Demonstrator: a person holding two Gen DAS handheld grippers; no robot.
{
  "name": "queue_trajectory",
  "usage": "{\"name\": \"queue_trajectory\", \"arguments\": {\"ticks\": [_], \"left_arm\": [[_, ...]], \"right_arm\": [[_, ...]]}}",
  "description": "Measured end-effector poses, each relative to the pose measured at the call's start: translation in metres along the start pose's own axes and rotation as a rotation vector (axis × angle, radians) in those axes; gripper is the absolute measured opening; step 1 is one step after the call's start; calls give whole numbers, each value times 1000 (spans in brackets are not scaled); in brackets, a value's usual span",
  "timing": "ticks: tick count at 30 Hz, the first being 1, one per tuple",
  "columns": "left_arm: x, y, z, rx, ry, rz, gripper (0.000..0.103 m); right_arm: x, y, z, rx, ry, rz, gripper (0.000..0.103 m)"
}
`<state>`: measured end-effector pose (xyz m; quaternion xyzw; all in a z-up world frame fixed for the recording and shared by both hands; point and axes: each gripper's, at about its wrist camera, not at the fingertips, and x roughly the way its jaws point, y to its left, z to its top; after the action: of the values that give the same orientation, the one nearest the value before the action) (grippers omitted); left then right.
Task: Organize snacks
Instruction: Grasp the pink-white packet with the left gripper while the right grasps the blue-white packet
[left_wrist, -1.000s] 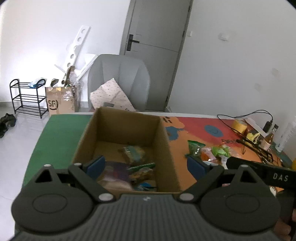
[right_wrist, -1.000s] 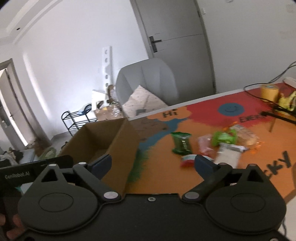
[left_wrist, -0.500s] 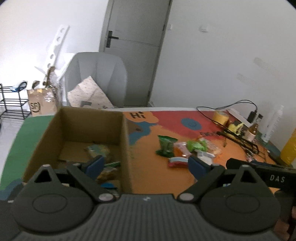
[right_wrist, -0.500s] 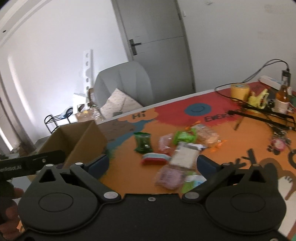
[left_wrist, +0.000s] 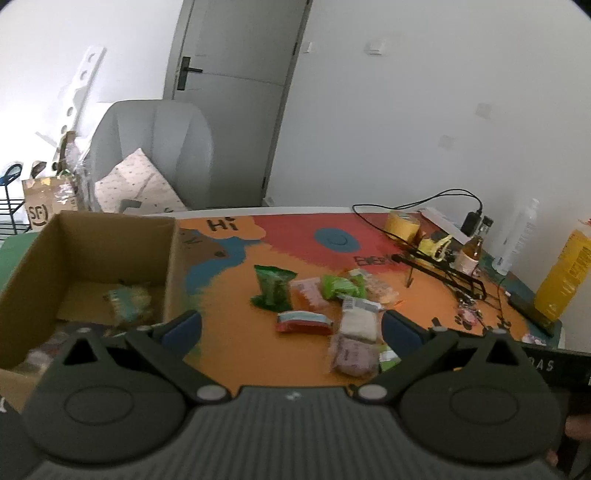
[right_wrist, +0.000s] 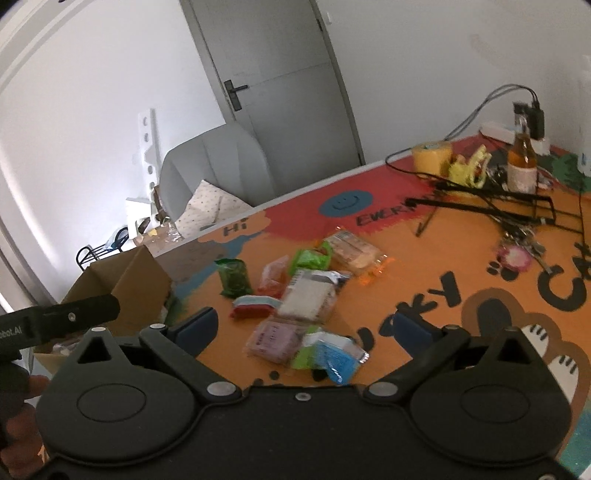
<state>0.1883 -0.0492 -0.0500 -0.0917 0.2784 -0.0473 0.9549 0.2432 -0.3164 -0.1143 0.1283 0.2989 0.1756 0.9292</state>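
Left gripper (left_wrist: 291, 328) fingers (left_wrist: 181, 325) spread wide and opening, nothing between them. Right gripper (right_wrist: 306, 326) fingers (right_wrist: 413, 325) also spread wide, empty, with just the pile showing through the gap.

Straight ahead on the orange patterned tabletop (left_wrist: 236, 343): loose heap of small snack packets, all touching or overlapping. Purple-pink clear wrapper (right_wrist: 275, 338) nearest, blue-and-green crinkly packet (right_wrist: 332, 354) just beside it, white bread-like pack (right_wrist: 308, 295) lying partly over the purple one, red-and-pale-blue flat bar (right_wrist: 253, 306) to the left, dark green pouch (right_wrist: 232, 277) further back. Open brown cardboard box (left_wrist: 88, 258) off to the left with a few snacks already inside.

Stuff that could go sideways, guessing from here:
- Packets too bunched, so a wide pinch probably grabs two at once or drags a neighbour along.
- Slick film wrappers, likely to squirt out of a shallow pinch or get crushed by a hard one.
- Both grippers aimed at the same heap, close together, so a bump between them seems possible.
- Box wall tall and near the left gripper, easy to clip on the way over and shove the box.
- Tangle of black cables (right_wrist: 495, 201) and small amber glass bottle (right_wrist: 521, 162) well to the right, only a worry on a wide swing.
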Motion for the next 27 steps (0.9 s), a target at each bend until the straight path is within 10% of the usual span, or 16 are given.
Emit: {"name": "queue_trajectory", "arguments": {"ticks": [6,19,27], "left_arm": [[16,-15,-4,12,-2,-34,100],[70,-34,-19,33,106,-83,89],[100,-40,-28,38,156,-82,84]], "right_arm": [[4,-10,-3,-6,4,1,100],[32,-32,-9,35,84,16,46],[50,-40,-15,64,138,47,50]]}}
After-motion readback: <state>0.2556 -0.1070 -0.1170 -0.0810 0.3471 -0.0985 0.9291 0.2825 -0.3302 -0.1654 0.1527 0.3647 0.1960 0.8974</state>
